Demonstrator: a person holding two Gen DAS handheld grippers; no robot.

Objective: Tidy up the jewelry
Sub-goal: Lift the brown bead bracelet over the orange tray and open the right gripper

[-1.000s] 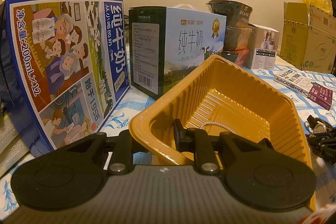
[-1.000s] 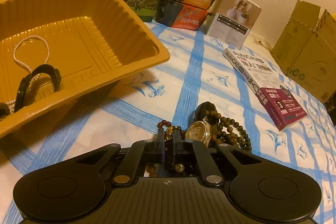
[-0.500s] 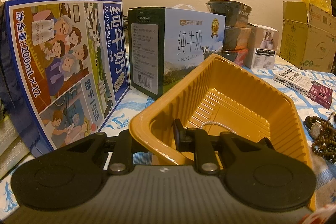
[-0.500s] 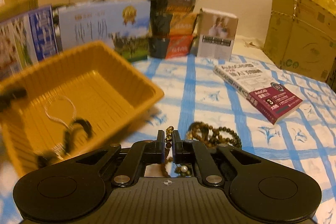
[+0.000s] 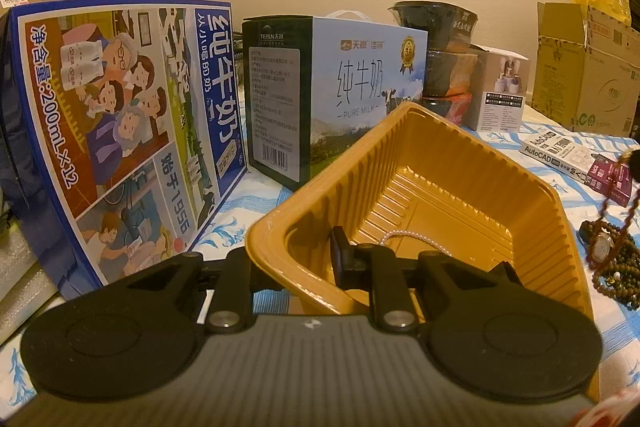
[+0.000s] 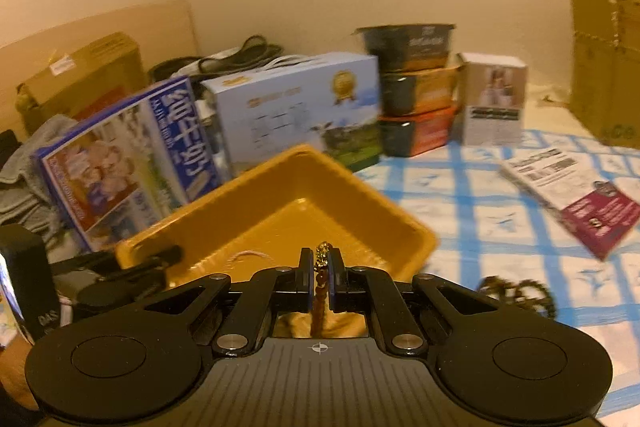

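Observation:
My left gripper [image 5: 292, 259] is shut on the near wall of the yellow plastic tray [image 5: 460, 167], tilting it up off the cloth. It also shows at the tray's left rim in the right wrist view, left gripper [image 6: 152, 263]. A white pearl necklace [image 5: 404, 237] lies on the tray floor. My right gripper [image 6: 320, 267] is shut on a brown bead bracelet [image 6: 318, 303] with a gold charm, which dangles in the air just before the tray [image 6: 280, 203]. That hanging bracelet [image 5: 614, 199] appears at the right edge of the left wrist view.
A watch and more brown beads [image 5: 612, 255] lie heaped on the blue-checked cloth [image 6: 480, 227] right of the tray. Two milk cartons [image 5: 120, 131] stand behind and left. Stacked bowls [image 6: 416, 91], a book [image 6: 572, 187] and a cardboard box [image 5: 584, 75] are further back.
My right gripper has risen off the cloth with the bead bracelet and swung towards the tray, leaving the other beads and the watch behind. The left gripper and tray have stayed put.

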